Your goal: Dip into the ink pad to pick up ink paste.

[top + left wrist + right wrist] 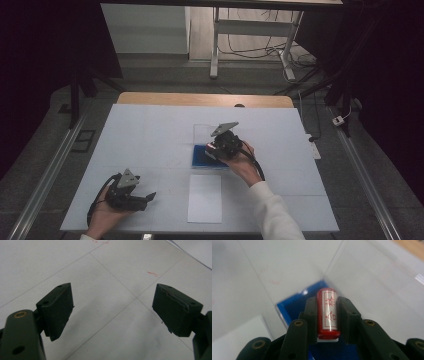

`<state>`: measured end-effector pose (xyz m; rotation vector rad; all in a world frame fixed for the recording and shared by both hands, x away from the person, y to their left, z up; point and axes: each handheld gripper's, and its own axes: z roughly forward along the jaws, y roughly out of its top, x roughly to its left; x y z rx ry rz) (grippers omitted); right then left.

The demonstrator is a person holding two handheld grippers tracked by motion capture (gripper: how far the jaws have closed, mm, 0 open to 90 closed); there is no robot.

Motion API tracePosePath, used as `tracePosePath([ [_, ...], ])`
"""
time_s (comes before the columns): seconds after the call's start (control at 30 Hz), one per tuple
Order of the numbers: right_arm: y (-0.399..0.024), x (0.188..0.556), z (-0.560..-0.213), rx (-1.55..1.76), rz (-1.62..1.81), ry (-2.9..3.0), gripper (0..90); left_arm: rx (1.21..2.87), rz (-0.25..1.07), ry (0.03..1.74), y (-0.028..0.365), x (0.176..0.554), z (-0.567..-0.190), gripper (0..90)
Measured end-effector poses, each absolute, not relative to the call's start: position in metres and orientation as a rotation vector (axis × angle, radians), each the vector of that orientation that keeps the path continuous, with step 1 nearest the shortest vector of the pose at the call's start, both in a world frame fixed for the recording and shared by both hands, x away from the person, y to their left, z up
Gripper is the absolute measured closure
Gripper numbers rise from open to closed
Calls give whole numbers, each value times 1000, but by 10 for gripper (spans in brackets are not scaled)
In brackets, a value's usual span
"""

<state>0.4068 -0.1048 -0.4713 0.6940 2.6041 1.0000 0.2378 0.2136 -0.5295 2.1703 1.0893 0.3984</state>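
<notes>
A red stamp (327,312) with a white label of red characters is clamped between the jaws of my right gripper (327,302), which is shut on it. It hangs over a blue pad (294,306) in a clear box with its lid raised. From the high view, the right gripper (220,148) sits over the blue pad (202,157) at mid-table. My left gripper (150,197) rests near the front left of the table, open. In the left gripper view, the left gripper (112,302) has its jaws wide apart over bare white table.
A white sheet of paper (205,198) lies in front of the blue pad. The white table cover (150,135) has faint grid lines and small red marks (152,273). A wooden table edge (200,99) runs along the back.
</notes>
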Motion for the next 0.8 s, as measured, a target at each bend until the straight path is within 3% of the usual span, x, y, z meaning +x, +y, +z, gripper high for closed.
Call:
tracePosePath([
  [0.8, -118, 399, -435, 676, 1080, 2603, 700, 2146, 401, 1090, 217, 236, -526, 177],
])
